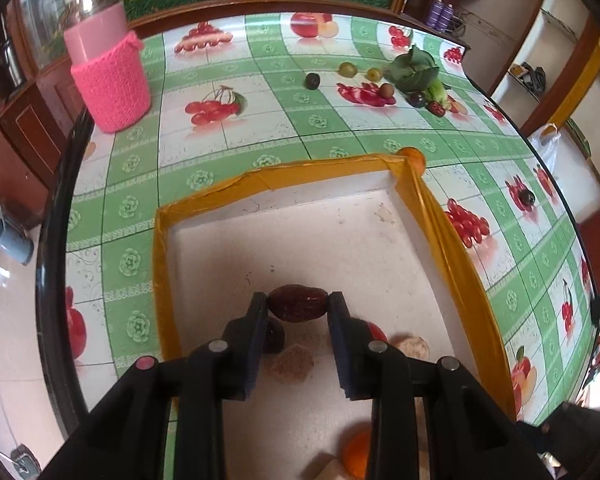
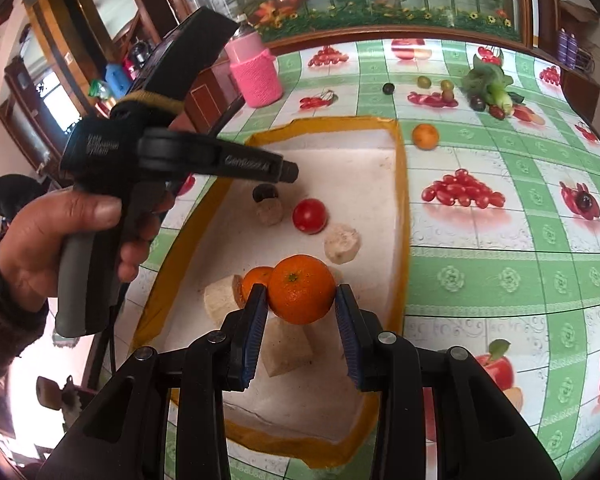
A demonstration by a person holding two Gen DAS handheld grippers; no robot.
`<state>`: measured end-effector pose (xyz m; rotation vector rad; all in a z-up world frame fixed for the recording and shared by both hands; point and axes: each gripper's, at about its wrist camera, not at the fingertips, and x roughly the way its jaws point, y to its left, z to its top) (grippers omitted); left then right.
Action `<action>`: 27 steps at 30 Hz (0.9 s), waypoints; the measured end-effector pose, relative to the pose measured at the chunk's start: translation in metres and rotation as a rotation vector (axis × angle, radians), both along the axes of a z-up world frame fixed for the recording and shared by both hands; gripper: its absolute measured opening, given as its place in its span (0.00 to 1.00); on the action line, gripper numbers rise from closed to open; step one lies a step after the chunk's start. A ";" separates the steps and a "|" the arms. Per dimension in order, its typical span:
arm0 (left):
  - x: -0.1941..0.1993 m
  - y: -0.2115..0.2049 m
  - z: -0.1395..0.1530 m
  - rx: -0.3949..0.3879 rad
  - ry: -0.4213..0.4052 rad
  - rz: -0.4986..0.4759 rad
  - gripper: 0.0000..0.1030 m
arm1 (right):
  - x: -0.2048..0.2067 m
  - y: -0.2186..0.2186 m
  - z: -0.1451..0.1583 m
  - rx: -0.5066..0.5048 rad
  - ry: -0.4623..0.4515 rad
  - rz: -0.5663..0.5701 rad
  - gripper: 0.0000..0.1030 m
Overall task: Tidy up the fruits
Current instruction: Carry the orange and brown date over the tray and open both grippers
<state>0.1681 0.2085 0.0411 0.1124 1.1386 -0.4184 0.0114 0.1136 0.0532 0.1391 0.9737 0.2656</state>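
Over the white tray (image 1: 300,240), left tongs (image 1: 299,304) pinching a wrinkled dark-red date (image 1: 298,303), right tongs (image 2: 301,298) gripping a glossy orange (image 2: 301,289)

Both wrist views close above, angled steeply down, sharing the white tray (image 1: 420,204) (image 2: 400,184) on the fruit-print tablecloth (image 1: 260,120) (image 2: 500,260)

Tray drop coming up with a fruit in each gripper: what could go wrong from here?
1. The left gripper pinches the red date only by its ends; it may twist out.
2. The right gripper holds its orange above another orange and white blocks; dropped there, it could roll.
3. Both grippers hang over the same tray and could collide.
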 end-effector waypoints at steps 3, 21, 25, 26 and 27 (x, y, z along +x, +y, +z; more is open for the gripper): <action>0.006 -0.004 -0.009 -0.006 0.023 0.011 0.33 | 0.006 -0.001 -0.008 0.001 0.032 -0.009 0.33; 0.014 -0.024 -0.021 0.024 0.031 0.015 0.33 | 0.014 0.000 -0.026 -0.037 0.074 -0.018 0.34; 0.012 -0.025 -0.021 0.053 0.020 0.014 0.33 | 0.014 0.001 -0.025 -0.034 0.071 -0.007 0.38; 0.011 -0.026 -0.021 0.060 0.017 0.014 0.33 | 0.014 0.001 -0.025 -0.033 0.071 -0.005 0.39; 0.011 -0.026 -0.020 0.068 0.013 0.015 0.33 | 0.013 0.001 -0.025 -0.032 0.071 -0.005 0.39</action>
